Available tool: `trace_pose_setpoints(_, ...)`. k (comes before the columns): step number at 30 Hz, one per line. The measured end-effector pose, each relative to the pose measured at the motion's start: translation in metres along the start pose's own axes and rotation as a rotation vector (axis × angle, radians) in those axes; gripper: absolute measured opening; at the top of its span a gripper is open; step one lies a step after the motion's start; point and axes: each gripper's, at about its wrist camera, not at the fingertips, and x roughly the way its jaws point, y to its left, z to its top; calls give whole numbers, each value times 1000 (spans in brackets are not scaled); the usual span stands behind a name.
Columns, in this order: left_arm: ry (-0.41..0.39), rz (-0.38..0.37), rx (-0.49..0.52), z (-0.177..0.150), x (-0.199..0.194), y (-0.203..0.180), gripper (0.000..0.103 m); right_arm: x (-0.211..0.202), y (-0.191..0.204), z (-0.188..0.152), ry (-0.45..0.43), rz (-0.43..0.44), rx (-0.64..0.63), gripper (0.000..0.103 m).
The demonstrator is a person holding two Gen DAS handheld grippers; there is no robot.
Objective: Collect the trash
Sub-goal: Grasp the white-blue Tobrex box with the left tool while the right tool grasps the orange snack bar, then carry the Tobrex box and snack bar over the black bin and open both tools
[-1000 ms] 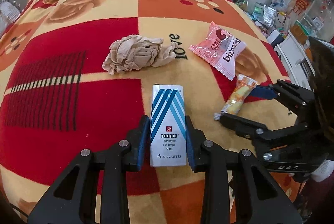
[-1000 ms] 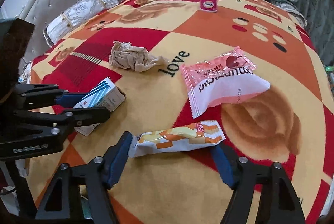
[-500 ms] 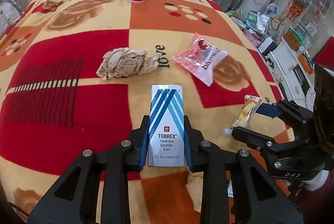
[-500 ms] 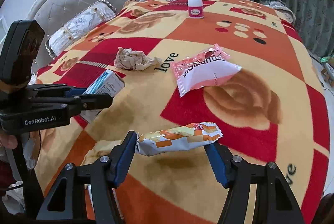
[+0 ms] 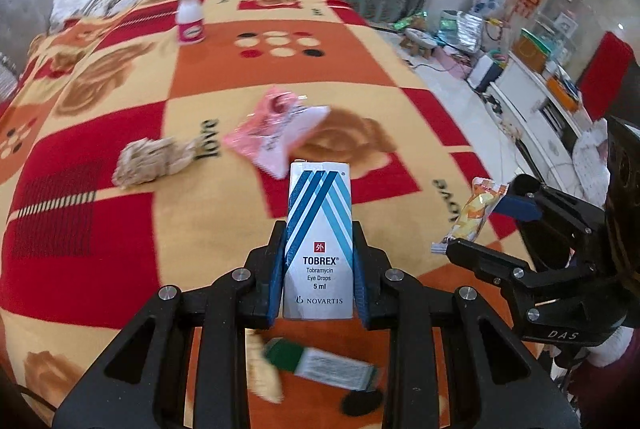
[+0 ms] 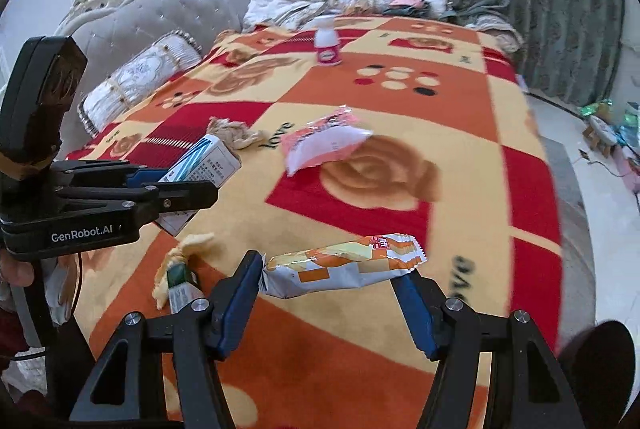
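My left gripper (image 5: pixel 319 253) is shut on a white and blue Tobrex eye-drops box (image 5: pixel 319 241) and holds it above the blanket; the box also shows in the right wrist view (image 6: pixel 208 165). My right gripper (image 6: pixel 332 285) is shut lengthwise on an orange and white snack wrapper (image 6: pixel 344 263), lifted off the bed; the wrapper also shows in the left wrist view (image 5: pixel 474 213). A crumpled tissue (image 5: pixel 154 161), a pink snack bag (image 5: pixel 276 133) and a green and white wrapper with a yellow piece (image 5: pixel 320 365) lie on the blanket.
A white and pink bottle (image 5: pixel 190 19) stands at the far end of the red, orange and yellow blanket (image 5: pixel 100 229). Pillows (image 6: pixel 136 81) and a grey headboard lie on the left. Curtains hang behind. The floor and cluttered furniture (image 5: pixel 532 77) are on the right.
Both grippers have lifted and drawn back toward the near edge of the bed with their items. The green and white wrapper has come into view below them.
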Motion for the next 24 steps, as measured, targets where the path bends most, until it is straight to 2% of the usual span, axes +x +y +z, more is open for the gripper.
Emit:
trace_pose_setpoints(10,9,-77,110,10,8,-90,26,-57,-62,-35,-36,-117,95,64)
trace_pose_setpoints(24,92,-204,250,17,46,-219,27,-117,-172,-107,-15,-302,288,64)
